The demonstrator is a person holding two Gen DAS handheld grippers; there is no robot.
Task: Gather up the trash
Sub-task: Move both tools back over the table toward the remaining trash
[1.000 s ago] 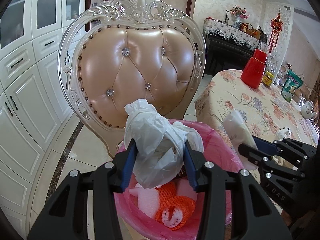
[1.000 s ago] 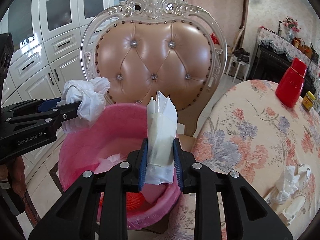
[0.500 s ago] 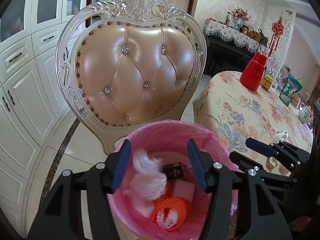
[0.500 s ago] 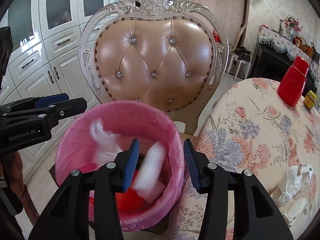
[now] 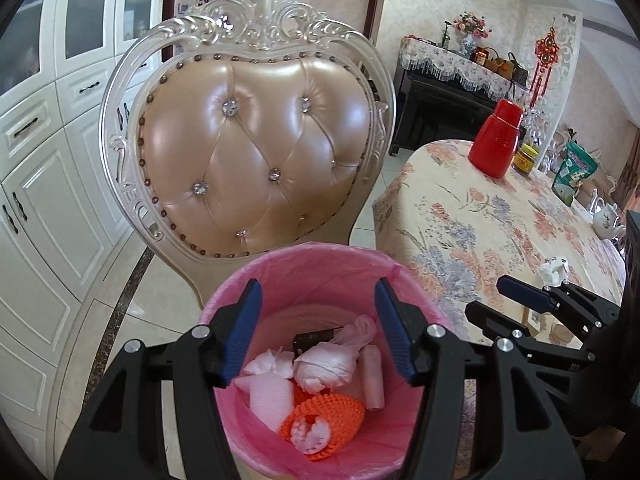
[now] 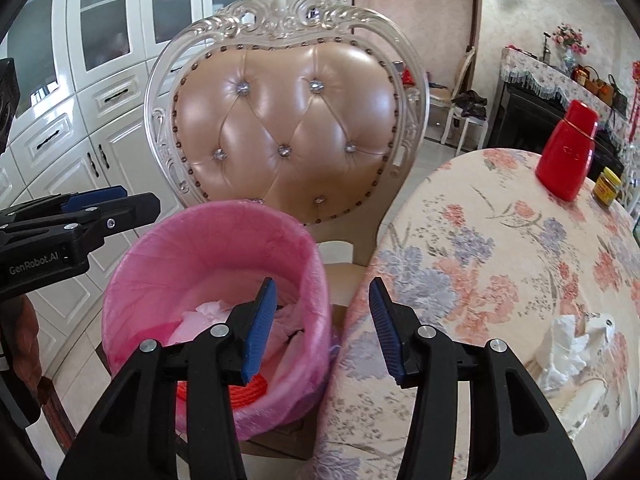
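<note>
A bin with a pink liner [image 5: 308, 256] [image 6: 168, 248] stands on a chair seat beside the table. Inside lie a knotted white plastic bag [image 5: 328, 366], a folded white wrapper [image 5: 372, 376], an orange knitted piece [image 5: 324, 420], white foam and a dark box. My left gripper [image 5: 318, 332] is open and empty right above the bin's mouth. My right gripper [image 6: 322, 328] is open and empty over the bin's right rim and the table edge; it shows at the right in the left wrist view [image 5: 504, 300]. Crumpled white tissue [image 6: 568, 344] lies on the table [image 6: 500, 240].
An ornate chair back [image 5: 256, 152] rises just behind the bin. On the floral table stand a red jug [image 5: 496, 140], a small jar [image 5: 526, 158], a green packet [image 5: 572, 172] and a white teapot [image 5: 606, 222]. White cabinets [image 5: 36, 184] line the left wall.
Both grippers opened and dropped their loads into the bin: the left let go of the white plastic bag, the right of the folded wrapper. The right gripper has shifted toward the table.
</note>
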